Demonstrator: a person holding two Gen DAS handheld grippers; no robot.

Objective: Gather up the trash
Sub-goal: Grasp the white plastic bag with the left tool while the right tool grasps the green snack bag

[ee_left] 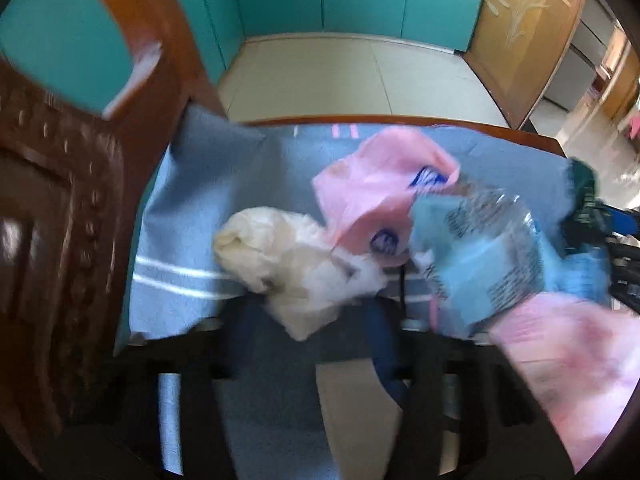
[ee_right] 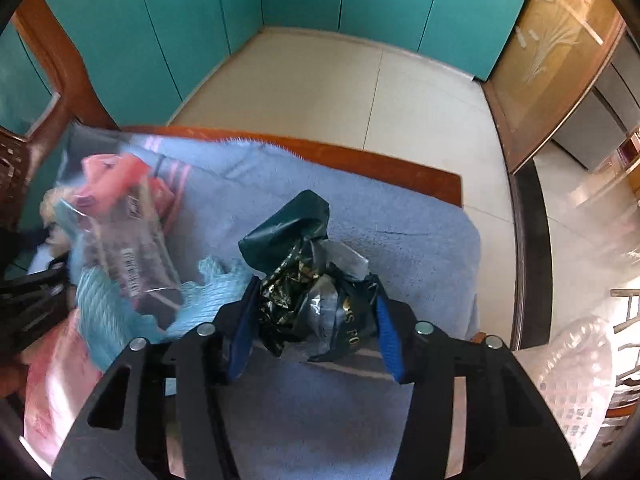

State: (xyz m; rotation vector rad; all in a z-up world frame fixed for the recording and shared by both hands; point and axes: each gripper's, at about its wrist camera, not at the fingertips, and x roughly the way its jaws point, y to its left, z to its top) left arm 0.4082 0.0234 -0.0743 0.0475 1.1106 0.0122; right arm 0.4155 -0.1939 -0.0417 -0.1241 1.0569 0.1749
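The dark crumpled wrapper (ee_right: 308, 280) sat between your right gripper's (ee_right: 312, 332) blue fingers (ee_right: 386, 340), which pinched it from both sides just above the blue towel (ee_right: 400, 224) on the desk (ee_right: 360, 160); it bulged up and forward out of the grip, so only its lower folds were really caught. To your left lay the rest of the trash: a clear printed packet (ee_left: 488, 240) on a pale blue cloth (ee_right: 100, 312), a pink bag (ee_left: 372, 184) and a white crumpled bag (ee_left: 296, 268), all touching in one blurred heap on the towel. Your left gripper's fingers were hidden under that heap, so I could not tell whether they were spread or pressed together. A carved wooden chair (ee_left: 60, 200) stood close on the left.

The risk, as I judged it, was the foil slipping; a shallow pinch on springy film could let it slide out if you swung fast; the loose heap could also scatter off the desk's edge if the left gripper dragged the towel.
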